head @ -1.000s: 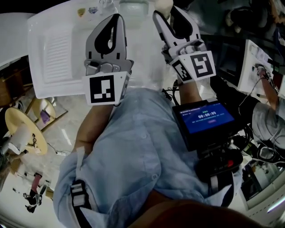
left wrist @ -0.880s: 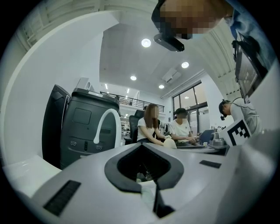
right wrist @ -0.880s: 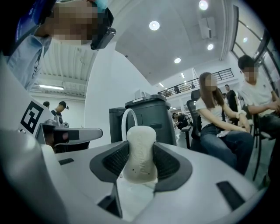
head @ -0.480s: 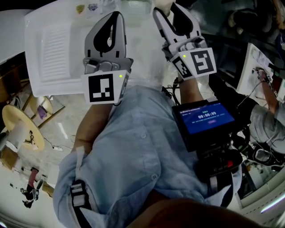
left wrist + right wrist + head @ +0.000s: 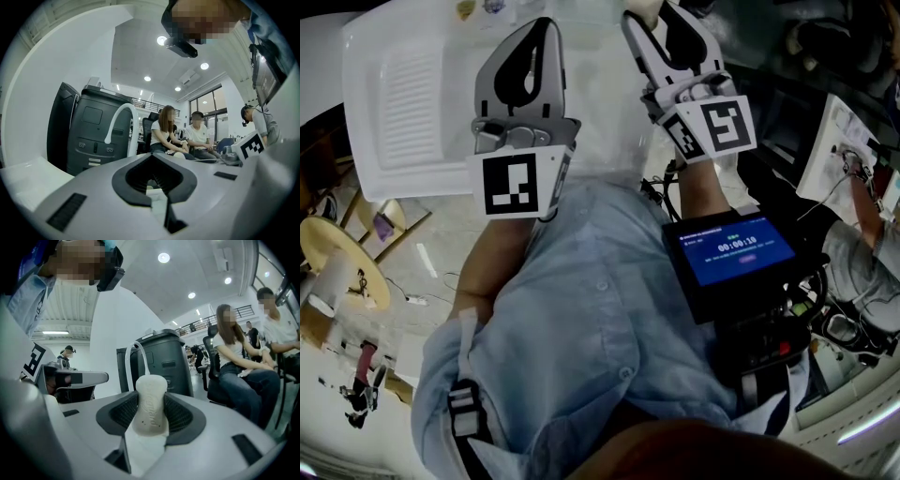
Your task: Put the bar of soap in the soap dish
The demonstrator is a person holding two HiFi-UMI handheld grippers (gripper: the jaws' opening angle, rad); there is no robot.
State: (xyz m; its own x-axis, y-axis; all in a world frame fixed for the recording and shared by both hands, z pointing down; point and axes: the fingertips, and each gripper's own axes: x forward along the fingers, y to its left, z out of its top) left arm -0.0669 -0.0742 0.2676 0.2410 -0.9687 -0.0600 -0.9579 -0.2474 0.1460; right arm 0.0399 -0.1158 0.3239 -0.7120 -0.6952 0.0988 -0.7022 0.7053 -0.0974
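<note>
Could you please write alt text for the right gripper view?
The right gripper is shut on an upright off-white bar of soap. Behind it are a white curved faucet, a dark grey cabinet and seated people.

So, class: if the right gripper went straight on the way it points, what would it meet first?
Probably the white curved faucet, just left of the line past the bar of soap that the right gripper holds. The dark grey machine stands behind it. Depth is hard to judge.
</note>
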